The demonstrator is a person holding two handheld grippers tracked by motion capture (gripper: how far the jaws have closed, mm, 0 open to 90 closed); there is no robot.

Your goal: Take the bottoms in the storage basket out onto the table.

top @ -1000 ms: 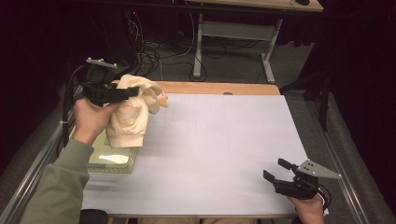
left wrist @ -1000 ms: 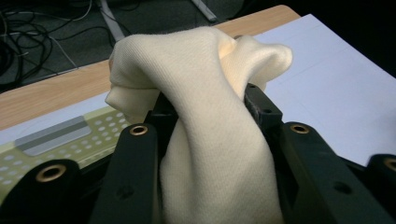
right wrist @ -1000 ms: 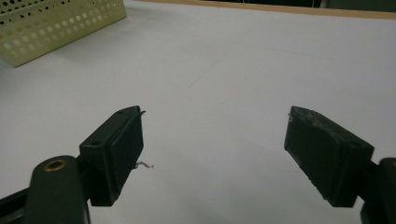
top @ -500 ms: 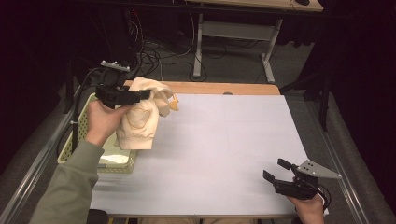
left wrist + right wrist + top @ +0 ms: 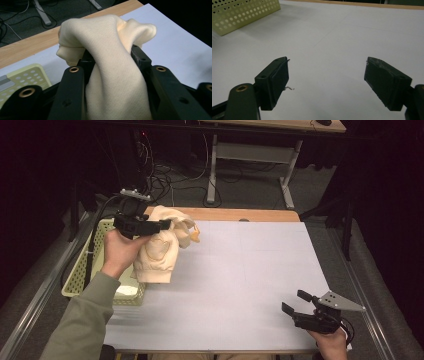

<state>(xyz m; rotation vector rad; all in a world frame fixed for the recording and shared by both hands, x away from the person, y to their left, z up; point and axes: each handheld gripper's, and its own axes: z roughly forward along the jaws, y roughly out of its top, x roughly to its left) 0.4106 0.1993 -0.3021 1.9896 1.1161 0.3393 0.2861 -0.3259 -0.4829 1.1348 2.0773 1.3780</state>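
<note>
the worktop [image 5: 250,285] spreads pale and wide under the high view, a strip of wood showing along its far edge. at its left edge sits the basket [image 5: 87,265], yellow-green and perforated, partly off the pale sheet; its holed wall also shows at the top left of the right gripper view [image 5: 244,12].

up above the basket's right side hangs the garment [image 5: 160,250], a cream knit bundle, lifted clear of the worktop and drooping down from the left gripper [image 5: 162,226]. in the left gripper view the cloth [image 5: 115,75] is bunched right between the two black fingers [image 5: 75,85], filling the gap from pad to pad and billowing over their tips in a soft fold. the fingers are clamped on that bunch, cloth pressed against both inner faces. the rest of it trails below the hand, its lower hem near the basket's rim.

down at the near right corner, the right gripper [image 5: 300,304] sits low by the worktop's edge, well apart from the garment. its fingers [image 5: 277,80] are spread wide, bare worktop between them, holding nothing. a tiny thread clings to the left pad.
</note>
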